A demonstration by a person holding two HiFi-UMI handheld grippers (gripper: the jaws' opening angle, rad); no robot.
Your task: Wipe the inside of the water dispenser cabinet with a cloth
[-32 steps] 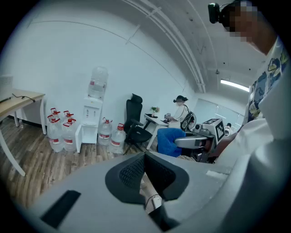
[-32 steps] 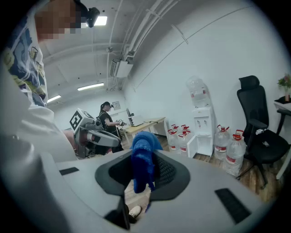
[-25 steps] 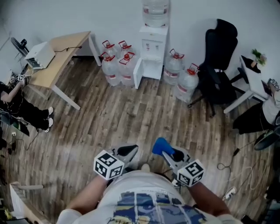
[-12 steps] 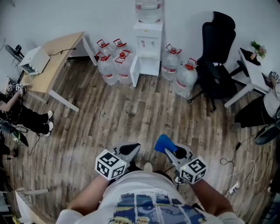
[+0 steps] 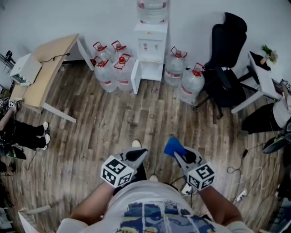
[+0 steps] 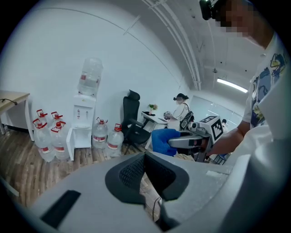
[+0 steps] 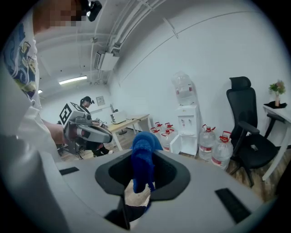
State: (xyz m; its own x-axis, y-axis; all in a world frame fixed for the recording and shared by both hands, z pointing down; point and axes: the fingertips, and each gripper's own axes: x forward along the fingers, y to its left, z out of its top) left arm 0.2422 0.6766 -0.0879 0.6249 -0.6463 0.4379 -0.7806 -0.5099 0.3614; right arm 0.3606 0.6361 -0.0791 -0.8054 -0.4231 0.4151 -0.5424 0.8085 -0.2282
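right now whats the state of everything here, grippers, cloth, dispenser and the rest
left gripper: shut, empty
right gripper: shut on the cloth
blue cloth: bunched, clamped between the jaws
dispenser cabinet door: open
bottle on top: seated on the water dispenser
floor bottles: upright, red-capped
office chair: unoccupied

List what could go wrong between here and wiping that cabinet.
1. The cloth is only pinched between the right gripper's jaws, with much of it loose, so it might slip out.
2. Water jugs crowd both sides of the dispenser, and a reaching arm could knock one.
3. The open cabinet door may get bumped while reaching in.
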